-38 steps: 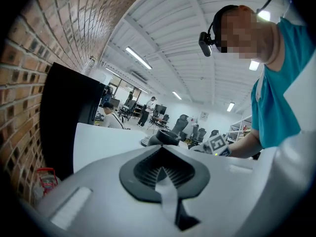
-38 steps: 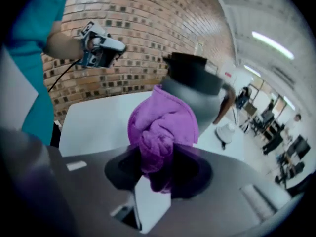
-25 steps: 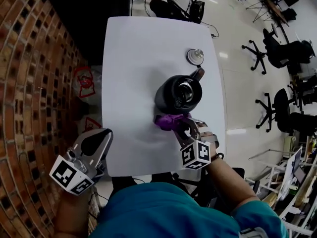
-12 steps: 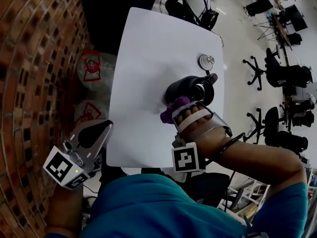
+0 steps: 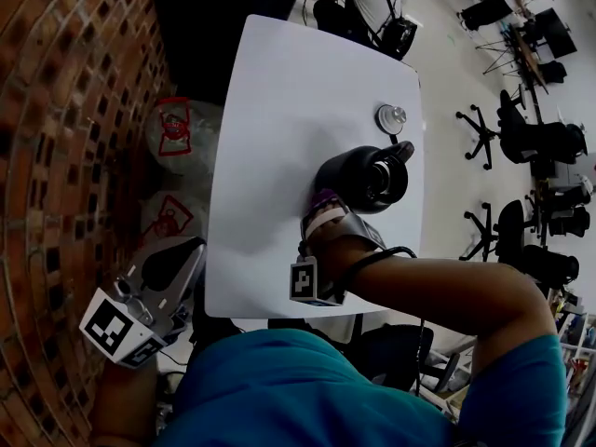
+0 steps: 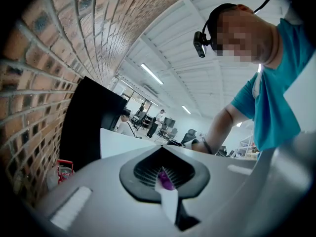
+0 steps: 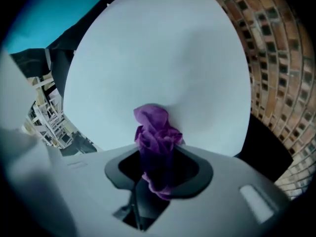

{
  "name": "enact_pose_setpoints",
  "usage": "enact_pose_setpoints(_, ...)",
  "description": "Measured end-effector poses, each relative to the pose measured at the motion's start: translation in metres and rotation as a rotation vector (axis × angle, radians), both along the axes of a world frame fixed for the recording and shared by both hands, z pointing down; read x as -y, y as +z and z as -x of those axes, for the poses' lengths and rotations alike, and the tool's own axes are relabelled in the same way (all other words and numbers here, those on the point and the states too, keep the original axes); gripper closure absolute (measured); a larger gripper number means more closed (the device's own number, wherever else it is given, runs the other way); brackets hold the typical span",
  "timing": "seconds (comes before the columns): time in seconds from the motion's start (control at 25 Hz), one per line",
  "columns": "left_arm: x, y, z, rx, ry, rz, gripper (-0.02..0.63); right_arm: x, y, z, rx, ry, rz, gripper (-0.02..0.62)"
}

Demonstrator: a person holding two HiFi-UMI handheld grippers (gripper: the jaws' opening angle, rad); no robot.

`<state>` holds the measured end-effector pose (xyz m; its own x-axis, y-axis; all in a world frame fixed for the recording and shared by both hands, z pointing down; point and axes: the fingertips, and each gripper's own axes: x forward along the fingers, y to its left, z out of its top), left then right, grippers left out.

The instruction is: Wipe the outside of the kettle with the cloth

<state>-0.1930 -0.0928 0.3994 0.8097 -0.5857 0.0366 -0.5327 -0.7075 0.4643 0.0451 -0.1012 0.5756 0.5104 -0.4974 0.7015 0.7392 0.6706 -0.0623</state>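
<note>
Right gripper view: right hand-held gripper (image 7: 158, 169) clenched on a bunched purple cloth (image 7: 155, 132), which sticks out past the tips over bare white table (image 7: 163, 58). Head view: black kettle (image 5: 361, 177) upright and open-topped, just beyond and to the right of those tips; cloth sits by its lower flank, contact not certain. Small round lid (image 5: 391, 117) lies farther on, apart from the kettle. Left gripper view: left hand-held gripper (image 6: 165, 181) jaws together, a small purple fleck at the seam; it hangs off the table's near-left corner, well apart from the kettle.
</note>
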Motion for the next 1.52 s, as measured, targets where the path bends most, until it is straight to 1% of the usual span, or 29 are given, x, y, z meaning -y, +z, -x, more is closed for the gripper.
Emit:
enact_pose_setpoints(0.08, -0.001, 0.000, 0.000, 0.002, 0.001, 0.004, 0.606, -0.003, 0.015, 0.000, 0.014, 0.039, 0.030, 0.468)
enact_pose_setpoints(0.16, -0.003, 0.000, 0.001, 0.015, 0.003, 0.016, 0.606, -0.006, 0.018, 0.007, 0.071, 0.116, 0.072, 0.468)
enact_pose_setpoints(0.2, -0.003, -0.001, 0.001, 0.018, 0.003, 0.017, 0.606, -0.007, 0.013, 0.014, 0.120, 0.178, 0.100, 0.468)
enact_pose_setpoints(0.28, -0.002, -0.004, 0.003, 0.016, -0.001, 0.014, 0.606, -0.004, -0.008, 0.033, 0.248, 0.335, 0.159, 0.468)
enact_pose_setpoints(0.36, -0.001, -0.005, 0.005, 0.013, -0.008, 0.012, 0.606, 0.014, -0.041, 0.053, 0.371, 0.504, 0.209, 0.468)
enact_pose_setpoints(0.4, -0.001, -0.006, 0.005, 0.012, -0.011, 0.012, 0.606, 0.026, -0.057, 0.059, 0.408, 0.574, 0.231, 0.468)
enact_pose_setpoints(0.44, -0.001, -0.006, 0.005, 0.012, -0.012, 0.012, 0.606, 0.039, -0.070, 0.063, 0.424, 0.630, 0.252, 0.468)
enact_pose_setpoints(0.52, -0.002, -0.006, 0.004, 0.013, -0.012, 0.014, 0.606, 0.059, -0.081, 0.060, 0.400, 0.728, 0.294, 0.468)
enact_pose_setpoints(0.68, -0.005, -0.007, 0.003, 0.012, -0.015, 0.017, 0.606, 0.073, -0.071, 0.039, 0.269, 0.921, 0.362, 0.468)
enact_pose_setpoints(0.76, -0.006, -0.008, 0.005, 0.010, -0.018, 0.019, 0.606, 0.074, -0.061, 0.039, 0.239, 0.968, 0.386, 0.468)
enact_pose_setpoints(0.96, -0.007, -0.005, 0.013, 0.016, -0.033, 0.034, 0.606, 0.076, -0.022, 0.038, 0.149, 1.017, 0.394, 0.468)
enact_pose_setpoints(1.04, -0.008, -0.002, 0.015, 0.025, -0.032, 0.043, 0.606, 0.077, -0.008, 0.038, 0.138, 1.045, 0.405, 0.468)
enact_pose_setpoints(1.12, -0.008, 0.000, 0.016, 0.030, -0.031, 0.047, 0.606, 0.079, -0.002, 0.042, 0.169, 1.083, 0.442, 0.468)
enact_pose_setpoints(1.2, -0.006, 0.002, 0.017, 0.033, -0.031, 0.049, 0.606, 0.088, -0.012, 0.050, 0.253, 1.147, 0.506, 0.468)
enact_pose_setpoints(1.28, -0.004, 0.001, 0.015, 0.032, -0.029, 0.050, 0.606, 0.103, -0.039, 0.055, 0.357, 1.215, 0.563, 0.468)
enact_pose_setpoints(1.36, -0.001, 0.000, 0.013, 0.030, -0.025, 0.049, 0.606, 0.121, -0.070, 0.049, 0.419, 1.249, 0.574, 0.468)
enact_pose_setpoints(1.44, 0.002, -0.002, 0.009, 0.028, -0.019, 0.047, 0.606, 0.133, -0.091, 0.031, 0.423, 1.261, 0.547, 0.468)
enact_pose_setpoints(1.52, 0.007, -0.004, 0.005, 0.030, -0.013, 0.046, 0.606, 0.139, -0.095, 0.013, 0.401, 1.289, 0.532, 0.468)
